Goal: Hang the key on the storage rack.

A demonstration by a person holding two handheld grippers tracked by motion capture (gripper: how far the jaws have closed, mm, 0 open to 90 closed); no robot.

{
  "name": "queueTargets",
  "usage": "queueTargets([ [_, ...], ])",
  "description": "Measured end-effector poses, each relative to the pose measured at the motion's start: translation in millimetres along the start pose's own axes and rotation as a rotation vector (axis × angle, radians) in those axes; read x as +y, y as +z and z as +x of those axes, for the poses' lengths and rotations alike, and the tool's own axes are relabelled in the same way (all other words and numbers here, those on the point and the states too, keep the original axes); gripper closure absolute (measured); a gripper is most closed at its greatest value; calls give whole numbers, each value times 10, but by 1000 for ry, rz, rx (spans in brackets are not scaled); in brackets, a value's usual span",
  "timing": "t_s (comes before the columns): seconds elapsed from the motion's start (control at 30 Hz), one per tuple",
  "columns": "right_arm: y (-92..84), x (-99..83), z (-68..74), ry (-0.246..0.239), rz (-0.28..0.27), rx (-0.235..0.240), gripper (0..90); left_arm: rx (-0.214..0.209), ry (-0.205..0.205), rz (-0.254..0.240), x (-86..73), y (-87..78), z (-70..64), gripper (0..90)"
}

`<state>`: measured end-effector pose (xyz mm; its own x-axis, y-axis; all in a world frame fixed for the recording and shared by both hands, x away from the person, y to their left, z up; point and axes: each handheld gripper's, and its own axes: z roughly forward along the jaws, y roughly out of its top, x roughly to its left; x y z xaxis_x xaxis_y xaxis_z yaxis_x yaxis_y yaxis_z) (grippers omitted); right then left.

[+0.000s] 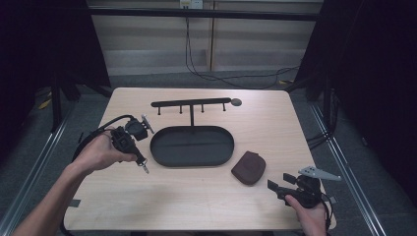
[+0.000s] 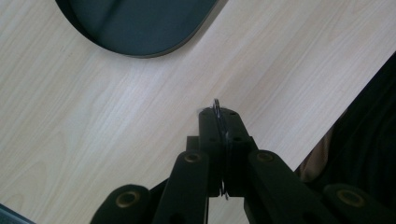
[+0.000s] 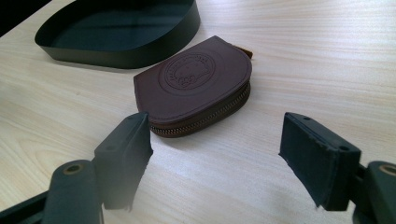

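A thin metal key ring [image 2: 217, 106] is sitting pinched between the clenched jaws of the left claw [image 1: 143, 164], hovering over the bench [image 1: 196, 196] near its left edge, beside a black oval tray [image 1: 192, 146]. Near the front right corner, the right claw [image 3: 215, 149] is gaping, released, facing a brown zip pouch [image 3: 196, 88].

Left gripper [image 2: 219, 122] jaws pressed together, clamped on thin metal ring [image 2: 216, 103], ring edge sticking out past tips. Hanging above pale wooden table [image 2: 116, 116]. Dark oval tray [image 2: 140, 28] at top. Dark sleeve [image 2: 369, 140] at right edge.
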<state>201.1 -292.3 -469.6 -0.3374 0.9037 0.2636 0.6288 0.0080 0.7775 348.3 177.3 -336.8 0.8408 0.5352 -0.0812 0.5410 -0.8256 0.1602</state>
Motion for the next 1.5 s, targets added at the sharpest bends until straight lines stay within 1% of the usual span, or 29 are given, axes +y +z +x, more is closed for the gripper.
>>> queueTargets([
  [0.07, -1, 0, -1, 0, 0, -1, 251, 0, 3, 4, 14, -39, 19, 892],
  [0.17, -7, -1, 3, 2, -1, -3, 251, -11, 1, -14, 31, -98, 42, 890],
  [0.23, -9, -2, 2, -2, -2, -3, 251, 1, 0, -9, 46, -123, 50, 891],
  [0.3, -8, -1, 1, 1, -1, -2, 251, -1, 3, -9, 65, -156, 64, 892],
  [0.33, -5, -1, -2, 1, -1, 0, 251, 3, -10, -9, 73, -168, 62, 892],
  [0.37, -3, -1, -3, 3, 1, -1, 251, -3, -5, -1, 88, -183, 66, 892],
  [0.4, -3, 0, -5, 4, 2, -1, 251, 0, -11, -5, 99, -197, 60, 892],
  [0.47, -2, 1, -5, 4, 2, -1, 251, 4, -5, -4, 114, -215, 68, 892],
  [0.5, -3, 1, -5, 5, 3, -1, 252, 2, 3, 6, 137, -237, 65, 892],
  [0.57, -4, 1, -5, 4, 1, -1, 251, 5, -1, -4, 146, -246, 62, 892],
  [0.6, -6, 0, -5, 5, 0, 0, 252, -3, 14, -7, 155, -270, 66, 892],
  [0.63, -8, -1, -5, 5, 0, -1, 253, -7, 18, -12, 157, -281, 58, 892],
  [0.67, -7, -1, -6, 5, 0, 0, 253, 12, 23, -4, 165, -294, 36, 892],
  [0.7, -4, 0, -6, 4, 3, -1, 253, 11, 15, -11, 165, -306, 12, 892],
  [0.73, 0, 0, -6, 5, 5, -1, 253, 16, 35, -13, 173, -339, 12, 892],
  [0.77, 0, 0, -6, 5, 5, -1, 253, 16, 35, -13, 173, -339, 12, 892],
  [0.8, 2, 0, -5, 5, 5, -2, 253, 25, 32, -22, 186, -395, -5, 892],
  [0.83, 2, 0, -5, 5, 5, -2, 253, 25, 32, -22, 186, -395, -5, 892],
  [0.87, -2, 0, -3, 4, 3, -2, 253, 31, 29, -27, 209, -438, -3, 892],
  [0.9, -4, 0, -2, 4, 2, -1, 253, 32, 43, -22, 225, -456, 6, 892],
  [0.97, -5, 0, -1, 2, -1, -1, 253, 32, 39, -29, 239, -469, 8, 892],
  [1.0, -5, -1, 1, 2, 0, 0, 253, 25, 48, -29, 269, -480, 20, 892],
  [1.1, -5, -2, -1, 1, 1, 0, 253, 20, 48, -25, 319, -494, 54, 892],
  [1.17, -7, -3, -5, 5, 2, 1, 253, 18, 44, -33, 344, -505, 72, 892],
  [1.23, -7, -2, -6, 5, 2, 1, 253, 9, 41, -23, 372, -515, 102, 892],
  [1.3, -4, -2, -3, 1, 1, 1, 253, 3, 33, -35, 395, -536, 136, 892],
  [1.33, -4, -2, -1, 1, 1, 1, 253, 2, 35, -31, 407, -545, 151, 891],
  [1.47, -9, -4, 0, 3, 0, 0, 253, 6, 20, -42, 446, -592, 193, 892],
  [1.5, -10, -3, 0, 3, -1, 1, 253, 6, 25, -35, 459, -601, 211, 892],
])
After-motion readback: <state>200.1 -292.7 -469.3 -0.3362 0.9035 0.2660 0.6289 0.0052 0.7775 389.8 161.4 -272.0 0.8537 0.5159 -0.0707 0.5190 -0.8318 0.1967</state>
